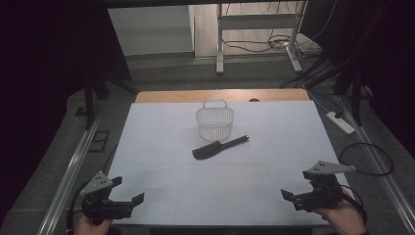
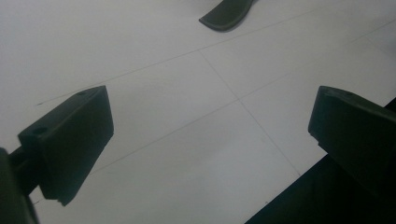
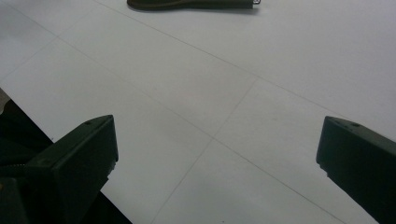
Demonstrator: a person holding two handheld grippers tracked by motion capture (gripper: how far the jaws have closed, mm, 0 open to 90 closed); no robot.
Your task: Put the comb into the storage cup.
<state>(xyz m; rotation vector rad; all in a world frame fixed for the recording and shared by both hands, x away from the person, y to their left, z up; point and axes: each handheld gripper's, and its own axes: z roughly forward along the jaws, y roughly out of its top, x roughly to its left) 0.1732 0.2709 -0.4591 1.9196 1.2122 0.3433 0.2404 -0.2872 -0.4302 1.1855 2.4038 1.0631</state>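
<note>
With both the left gripper [image 1: 128,191] at 7 o'clock and the right gripper [image 1: 297,188] at 5 o'clock spread wide and empty, approach the black comb [image 1: 219,146], lying mid-table at 6 o'clock of the basket [image 1: 215,122], squarely across its handle.

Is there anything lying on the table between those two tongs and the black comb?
Nothing visible does. The comb lies mid-table just in front of the basket. Between it and the left tongs and the right tongs, both open at the near edge, there is bare white table.
</note>
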